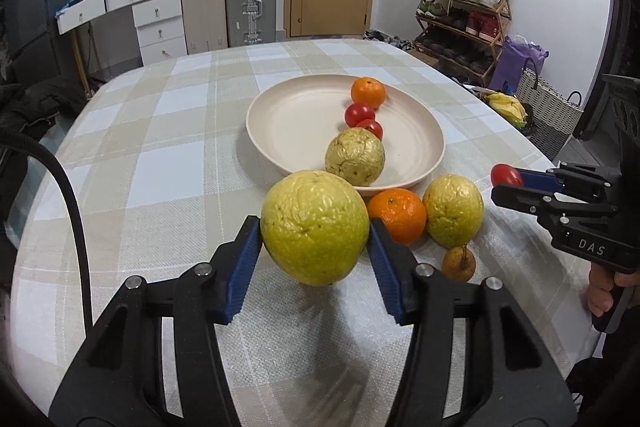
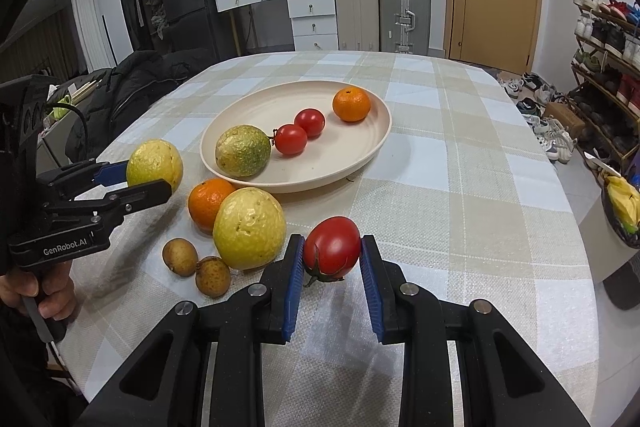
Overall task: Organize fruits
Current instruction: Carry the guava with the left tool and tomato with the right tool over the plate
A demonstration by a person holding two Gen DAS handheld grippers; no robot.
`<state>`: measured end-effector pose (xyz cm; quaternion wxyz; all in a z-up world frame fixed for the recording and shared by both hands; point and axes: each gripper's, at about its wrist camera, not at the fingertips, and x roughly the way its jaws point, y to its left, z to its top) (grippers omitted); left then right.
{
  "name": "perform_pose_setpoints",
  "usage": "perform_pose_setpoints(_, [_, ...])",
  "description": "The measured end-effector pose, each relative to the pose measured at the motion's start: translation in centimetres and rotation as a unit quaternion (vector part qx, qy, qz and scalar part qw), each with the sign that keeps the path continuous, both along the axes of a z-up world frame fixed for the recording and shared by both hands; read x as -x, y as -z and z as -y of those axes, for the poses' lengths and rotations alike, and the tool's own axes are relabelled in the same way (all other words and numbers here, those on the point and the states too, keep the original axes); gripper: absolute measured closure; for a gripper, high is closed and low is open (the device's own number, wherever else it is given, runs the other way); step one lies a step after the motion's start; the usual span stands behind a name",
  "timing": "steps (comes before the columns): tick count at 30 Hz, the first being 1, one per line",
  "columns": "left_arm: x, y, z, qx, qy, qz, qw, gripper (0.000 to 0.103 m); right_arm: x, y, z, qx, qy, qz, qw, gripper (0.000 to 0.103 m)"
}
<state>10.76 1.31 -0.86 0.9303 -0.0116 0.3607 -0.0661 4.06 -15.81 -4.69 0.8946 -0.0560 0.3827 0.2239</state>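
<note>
My left gripper is shut on a large wrinkled yellow fruit and holds it above the tablecloth, just short of the cream plate. My right gripper is shut on a red tomato, lifted off the cloth. The plate holds a wrinkled yellow-green fruit, two tomatoes and an orange. On the cloth by the plate lie an orange, another yellow fruit and two small brown fruits.
The round table has a checked cloth. A dark jacket lies at its left edge. A basket with bananas stands off the right edge. Suitcases, drawers and a shoe rack stand behind.
</note>
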Motion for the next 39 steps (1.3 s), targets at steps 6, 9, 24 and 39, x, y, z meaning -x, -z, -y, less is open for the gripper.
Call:
perform_pose_setpoints(6, [0.6,-0.9,-0.3,0.001,-0.010,0.021,0.9997,0.052,0.1,-0.1,0.0,-0.002,-0.001,0.003,1.000,0.075])
perform_pose_setpoints(9, [0.7,-1.2,-0.5,0.004,-0.013,0.029,0.9995,0.052,0.1,-0.3,0.2,-0.011,-0.001,0.003,1.000,0.075])
perform_pose_setpoints(24, [0.1,-1.6,-0.1,-0.005,-0.016,0.041,0.9990,0.052,-0.1,-0.8,0.1,-0.037,0.004,0.015,0.999,0.075])
perform_pose_setpoints(39, [-1.9,-2.3,-0.7,-0.003,-0.041,0.062,0.9972,0.052,-1.9,-2.4,-0.1,-0.065,0.003,0.045,0.997,0.075])
